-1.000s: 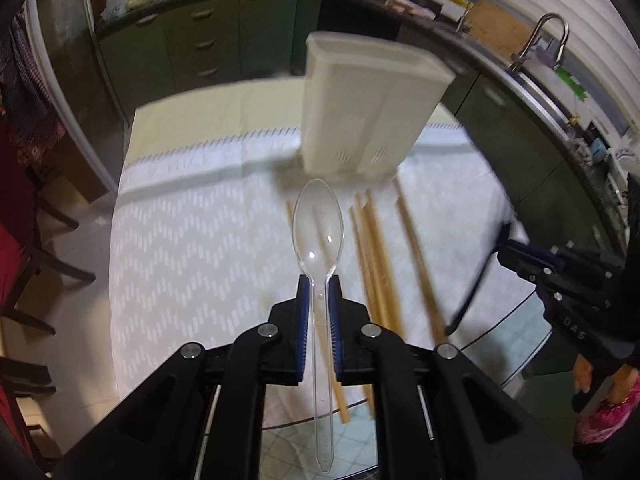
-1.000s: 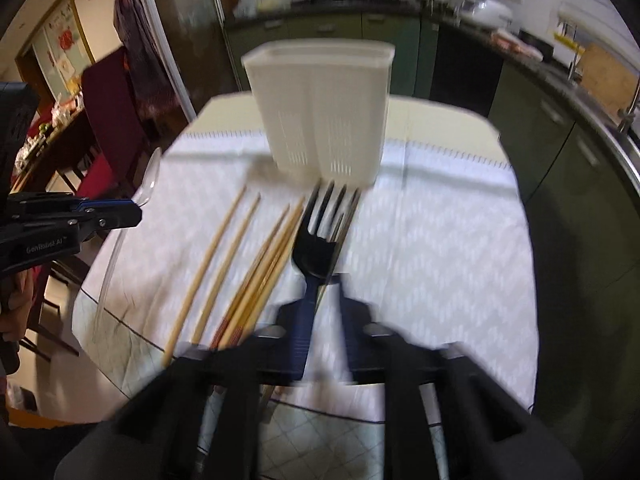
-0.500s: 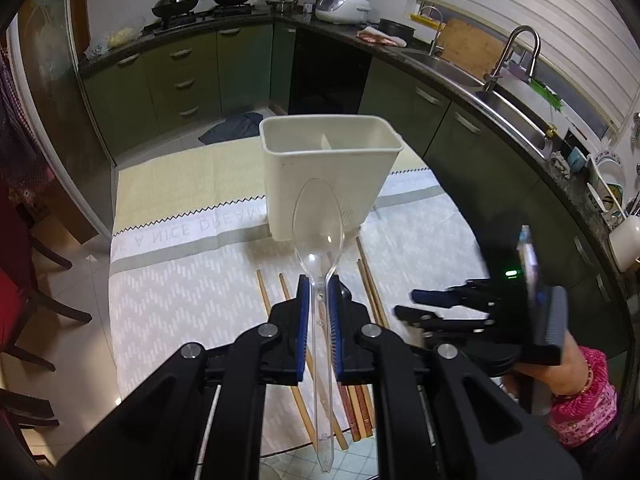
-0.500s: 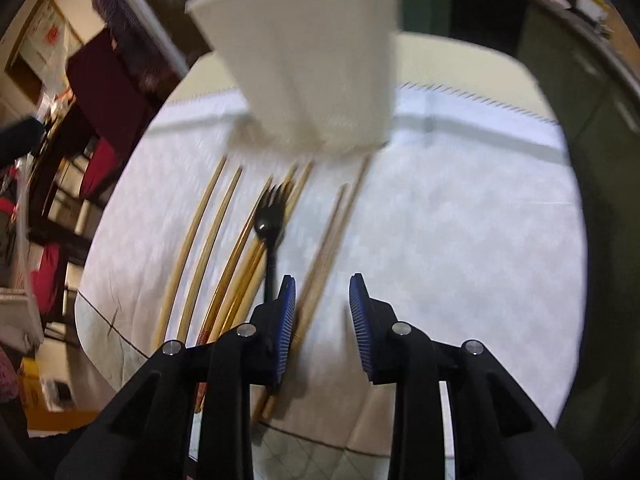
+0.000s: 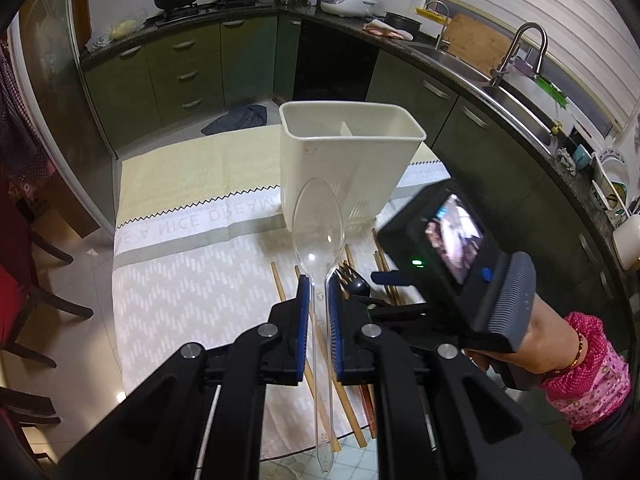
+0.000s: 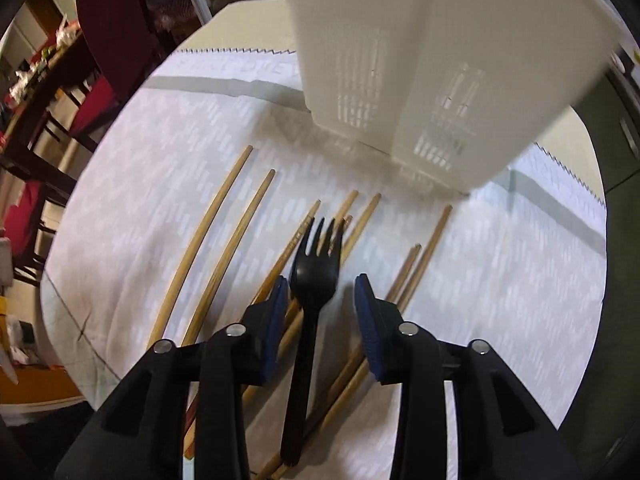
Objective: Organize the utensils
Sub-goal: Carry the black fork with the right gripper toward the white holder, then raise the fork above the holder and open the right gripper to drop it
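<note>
- Kitchen with green cabinets, a sink under a slatted blind, and a round table under a pale patterned cloth (image 5: 180,280).
- Clear plastic spoon (image 5: 319,224): see-through, long thin handle, bowl pointing away toward the holder.
- Clamped by its handle between the blue pads of the left gripper (image 5: 319,300), held above the cloth.
- Black plastic fork (image 6: 314,276): flat on the cloth, tines toward the holder, lying across several wooden chopsticks (image 6: 228,248).
- Right gripper (image 6: 322,300) straddling the fork's head, jaws opening, pads clear of it on both sides.
- White utensil holder (image 5: 348,168): upright just beyond the chopstick tips, slotted low walls, a divider inside.
- Right hand (image 5: 532,344) with a pink dotted sleeve gripping the right tool's handle.
</note>
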Demonstrator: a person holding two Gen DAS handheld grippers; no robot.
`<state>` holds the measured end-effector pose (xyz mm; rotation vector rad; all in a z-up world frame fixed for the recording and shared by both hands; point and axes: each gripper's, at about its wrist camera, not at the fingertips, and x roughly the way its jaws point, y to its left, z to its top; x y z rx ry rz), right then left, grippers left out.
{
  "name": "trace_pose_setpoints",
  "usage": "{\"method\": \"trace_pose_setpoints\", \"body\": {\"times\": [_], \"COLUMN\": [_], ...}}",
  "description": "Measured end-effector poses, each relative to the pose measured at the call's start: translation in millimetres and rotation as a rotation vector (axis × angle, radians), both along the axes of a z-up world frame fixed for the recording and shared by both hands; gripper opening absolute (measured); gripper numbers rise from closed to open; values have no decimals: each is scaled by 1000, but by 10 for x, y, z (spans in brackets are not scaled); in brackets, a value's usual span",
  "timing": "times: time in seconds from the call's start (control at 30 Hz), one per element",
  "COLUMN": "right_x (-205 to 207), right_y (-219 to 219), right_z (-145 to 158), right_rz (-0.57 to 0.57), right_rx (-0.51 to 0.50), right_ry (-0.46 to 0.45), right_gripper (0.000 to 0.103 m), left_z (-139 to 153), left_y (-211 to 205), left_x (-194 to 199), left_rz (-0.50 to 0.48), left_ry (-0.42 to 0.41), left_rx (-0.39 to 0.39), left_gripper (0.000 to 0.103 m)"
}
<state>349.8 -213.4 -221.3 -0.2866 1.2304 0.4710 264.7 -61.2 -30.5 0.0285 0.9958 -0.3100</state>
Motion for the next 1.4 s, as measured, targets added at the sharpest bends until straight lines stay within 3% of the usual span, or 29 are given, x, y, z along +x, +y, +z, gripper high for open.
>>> {"method": "trace_pose_setpoints", "body": {"times": [0.1,0.13,0.17,0.27,0.57,0.97,1.2,1.4], "right_x": [13,25,32,8,-227,-639,-795,-770], "right_y": [127,165,188,194,-147,-563,-836,-1029], "right_z": [-48,-59,-70,-63,330,1252,1512,1606], "right_rz": [14,13,14,13,-22,-67,-73,-93], "right_rx": [-59,-87,-101,-120,66,371,425,470], "right_ry": [-16,-22,-27,-39,-69,-278,-322,-342], "right_gripper": [43,40,28,26,26,26,26,26], "left_z": [-11,-8,-4,9,111,693,920,872], "left_y": [14,22,29,46,49,-321,-537,-604], "left_x": [6,5,3,-3,-28,90,250,312], "left_rz": [-1,0,0,2,-2,-50,-64,-74], "left_ry": [3,3,2,-4,-29,-142,-182,-172], "left_rx": [3,1,-1,2,-9,-29,-18,-17], "left_gripper": [10,10,10,10,10,10,10,10]}}
